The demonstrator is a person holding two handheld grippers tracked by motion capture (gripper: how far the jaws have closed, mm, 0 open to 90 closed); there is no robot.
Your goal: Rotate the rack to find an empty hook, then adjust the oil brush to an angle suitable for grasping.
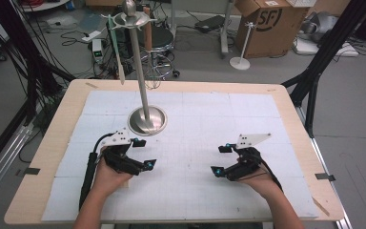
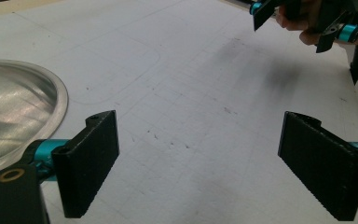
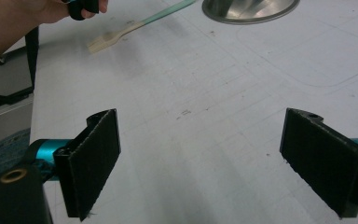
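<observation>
Grid-lined white mat (image 1: 195,157) covers most of the wooden bench (image 1: 52,143), and both grippers rest low over it on the near side, well apart from each other. The left gripper (image 1: 145,153) sits just in front of the stand's round steel base (image 1: 147,120); its jaws stand wide apart with nothing between them, and in the left gripper view (image 2: 198,163) bare mat lies between the two black pads while the base rim (image 2: 51,98) curves in at the left. The right gripper (image 1: 221,160) lies out on the right half of the mat, its jaws also spread wide and empty; in the right gripper view (image 3: 200,163) they frame bare mat. A thin pole (image 1: 140,76) rises from the base to a hooked ring (image 1: 129,20) at the top, from which a green-handled utensil (image 1: 117,52) hangs down behind the far bench edge. In the right gripper view a pale wooden fork (image 3: 121,35) with a green handle lies flat on the mat, near the other hand (image 3: 23,14) and a little short of the base (image 3: 249,9). Neither gripper touches the fork or the stand.
</observation>
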